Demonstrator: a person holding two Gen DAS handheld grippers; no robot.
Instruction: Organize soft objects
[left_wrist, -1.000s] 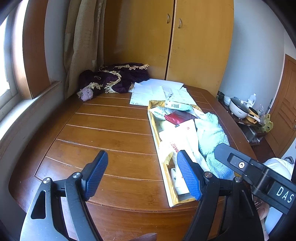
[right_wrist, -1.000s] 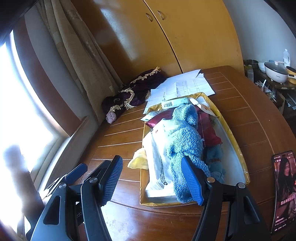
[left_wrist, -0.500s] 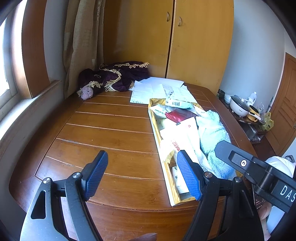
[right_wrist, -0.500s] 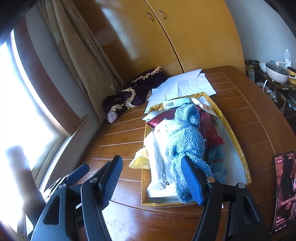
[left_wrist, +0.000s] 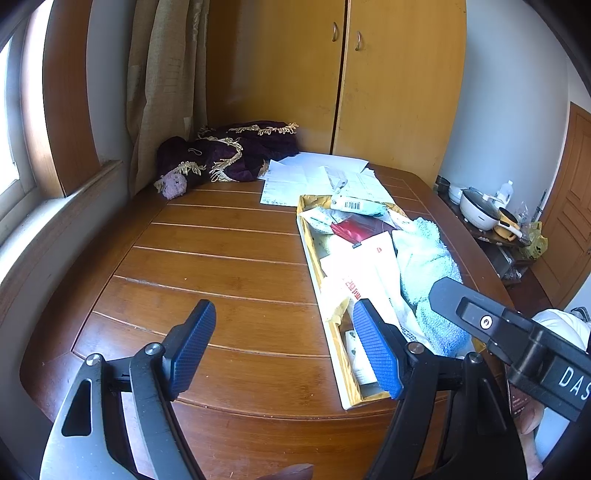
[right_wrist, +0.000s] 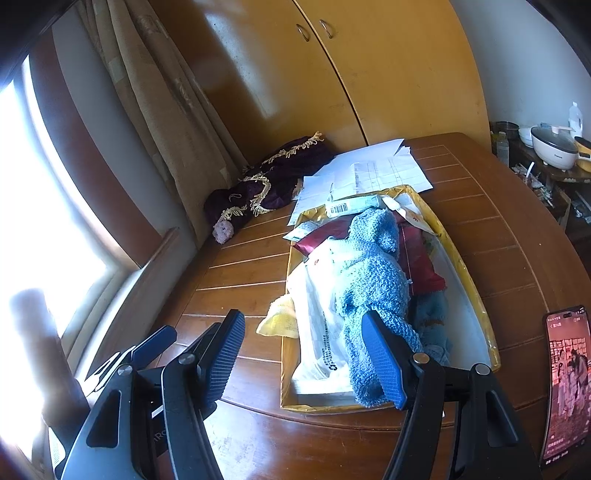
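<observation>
Two hand-held grippers hover over a wooden table (left_wrist: 229, 266) where soft things sit partly gathered, partly scattered. The left gripper (left_wrist: 282, 347) hangs above bare boards with its jaws wide apart and nothing between them; the right gripper (right_wrist: 303, 354) hangs at the near end of a yellow-rimmed tray (right_wrist: 476, 291), jaws likewise apart and empty, its right finger in front of the towel's near end, though contact cannot be told.

In the tray, a blue towel (right_wrist: 373, 273) lies rumpled lengthwise over a white plastic bag (right_wrist: 317, 325), a dark red cloth (right_wrist: 421, 258) and some packets. A yellow cloth (right_wrist: 279, 319) spills over the tray's left rim onto the table. At the far corner, by the curtain, a purple fringed cloth (left_wrist: 236, 151) lies bunched, well apart from the tray, with loose papers (left_wrist: 314, 177) between them. A phone (right_wrist: 565, 380) rests on the table to the right of the tray.

As a judgement: most soft items are already in the tray, but heaped, not folded or laid flat, and two cloths lie outside or half out. The scene fits a pile gathered for sorting as well as one being taken apart; which, the views do not settle.
</observation>
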